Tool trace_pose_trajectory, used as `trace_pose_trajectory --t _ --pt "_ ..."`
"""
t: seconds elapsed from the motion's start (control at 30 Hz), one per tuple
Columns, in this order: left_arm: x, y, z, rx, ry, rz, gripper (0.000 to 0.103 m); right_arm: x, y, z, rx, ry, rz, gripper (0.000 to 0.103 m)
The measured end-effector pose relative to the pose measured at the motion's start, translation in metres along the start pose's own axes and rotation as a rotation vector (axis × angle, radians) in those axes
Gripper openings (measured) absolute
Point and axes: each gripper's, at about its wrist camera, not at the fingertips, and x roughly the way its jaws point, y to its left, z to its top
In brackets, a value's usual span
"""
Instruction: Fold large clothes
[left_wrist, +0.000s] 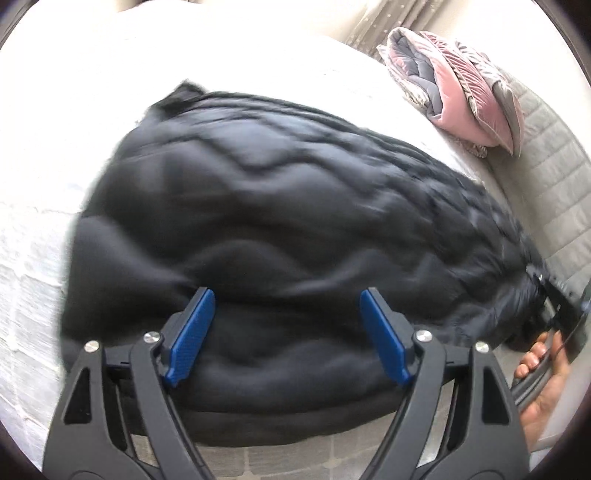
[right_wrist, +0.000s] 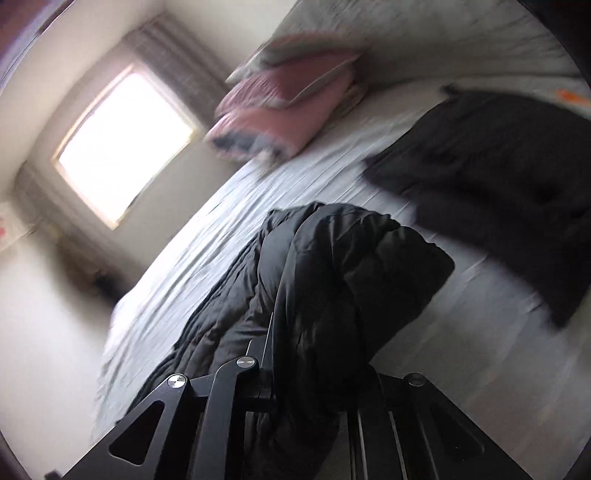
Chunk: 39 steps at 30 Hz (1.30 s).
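Black quilted jacket (left_wrist: 258, 221) lies spread on the white bed (left_wrist: 44, 258), filling frame center. Left hand-held gripper (left_wrist: 287, 332) hovers over its near edge, blue pads (left_wrist: 192, 332) spread wide, nothing between them. Right hand-held gripper (right_wrist: 314, 354) is clenched on a bunched fold of the jacket, lifted off the bed. Pink/grey folded blanket (left_wrist: 461, 92) at 1 o'clock. A bare hand (left_wrist: 543, 384) at 4 o'clock.

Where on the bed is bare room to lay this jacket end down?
Bare white bedspread lies left of and beyond the black quilted jacket. It is crowded at the right: the folded pink blanket sits by the bed's edge, and a hand is beside the jacket.
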Motion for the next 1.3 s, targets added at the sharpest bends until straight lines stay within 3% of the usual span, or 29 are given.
trace_pose_trajectory --t 0.13,0.33,0.37,0.43,0.47,0.53,0.67,0.77,0.9,0.97,1.07,1.13,1.2,1.3 --pt "-0.003 0.007 0.002 -0.024 0.008 -0.035 0.078 -0.013 -0.027 0.015 0.017 -0.056 -0.091 0.012" --pt "-0.026 0.035 0.010 -0.022 -0.103 0.136 0.076 -0.027 -0.006 0.011 -0.096 -0.102 -0.102 0.012" --pt "-0.024 0.043 0.012 -0.033 -0.092 0.148 0.072 -0.027 -0.001 0.011 -0.127 -0.116 -0.100 0.012" --pt "-0.008 0.059 0.012 -0.085 -0.015 0.079 0.039 -0.032 0.006 0.010 -0.169 -0.138 -0.098 0.012" --pt "0.003 0.067 0.011 -0.129 0.029 0.024 0.035 -0.034 0.011 0.010 -0.193 -0.149 -0.095 0.012" --pt "0.008 0.069 0.010 -0.136 0.032 0.008 0.030 -0.039 0.027 0.008 -0.258 -0.172 -0.079 0.012" --pt "0.005 0.063 0.006 -0.128 0.007 -0.005 0.023 -0.058 0.084 -0.016 -0.512 -0.276 -0.058 0.012" --pt "0.006 0.062 -0.002 -0.142 -0.005 -0.010 0.020 -0.078 0.141 -0.061 -0.772 -0.355 -0.004 0.013" --pt "0.002 0.060 -0.002 -0.147 -0.015 -0.022 0.019 -0.090 0.197 -0.128 -1.022 -0.381 0.115 0.013" --pt "0.002 0.064 -0.002 -0.175 -0.012 -0.051 0.019 -0.085 0.217 -0.162 -1.118 -0.338 0.181 0.014" --pt "0.001 0.079 -0.006 -0.237 -0.003 -0.106 0.019 -0.065 0.240 -0.203 -1.223 -0.178 0.289 0.015" --pt "-0.001 0.085 -0.009 -0.275 -0.001 -0.136 0.019 -0.045 0.246 -0.222 -1.222 0.024 0.369 0.017" --pt "-0.004 0.091 -0.011 -0.309 -0.001 -0.158 0.020 -0.030 0.245 -0.231 -1.201 0.150 0.410 0.024" --pt "-0.010 0.101 -0.016 -0.355 -0.001 -0.184 0.022 -0.025 0.243 -0.232 -1.199 0.203 0.425 0.032"
